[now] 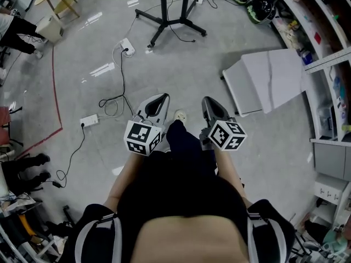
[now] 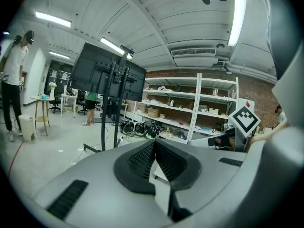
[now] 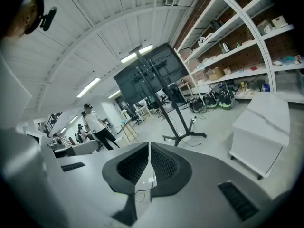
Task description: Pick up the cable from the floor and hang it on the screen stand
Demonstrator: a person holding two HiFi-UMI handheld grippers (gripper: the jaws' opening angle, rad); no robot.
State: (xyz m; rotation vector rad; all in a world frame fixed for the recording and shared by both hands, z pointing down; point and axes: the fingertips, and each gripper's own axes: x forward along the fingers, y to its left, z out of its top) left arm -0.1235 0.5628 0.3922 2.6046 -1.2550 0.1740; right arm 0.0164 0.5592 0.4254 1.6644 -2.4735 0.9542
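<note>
The cable [image 1: 122, 75] lies on the grey floor [image 1: 181, 64]. It is thin and black, and it runs from a white power strip [image 1: 127, 47] down in loose loops that end a little to the left of the left gripper [image 1: 159, 102]. No gripper touches it. The screen stand [image 1: 167, 15] is further ahead, well apart from the loops; the head view shows only its black feet and the low part of its post (the top edge cuts off the rest).

Both bare forearms reach forward side by side, and the grippers point ahead and slightly downward. The left gripper's jaws are pressed together with nothing between them, and those of the right gripper [image 1: 210, 104] are the same. The marker cubes hide both hands. A shoe [image 1: 180, 115] shows between the two grippers.

The left gripper view shows the stand's dark screens from behind. A white cabinet [image 1: 263, 81] stands to the right.
</note>
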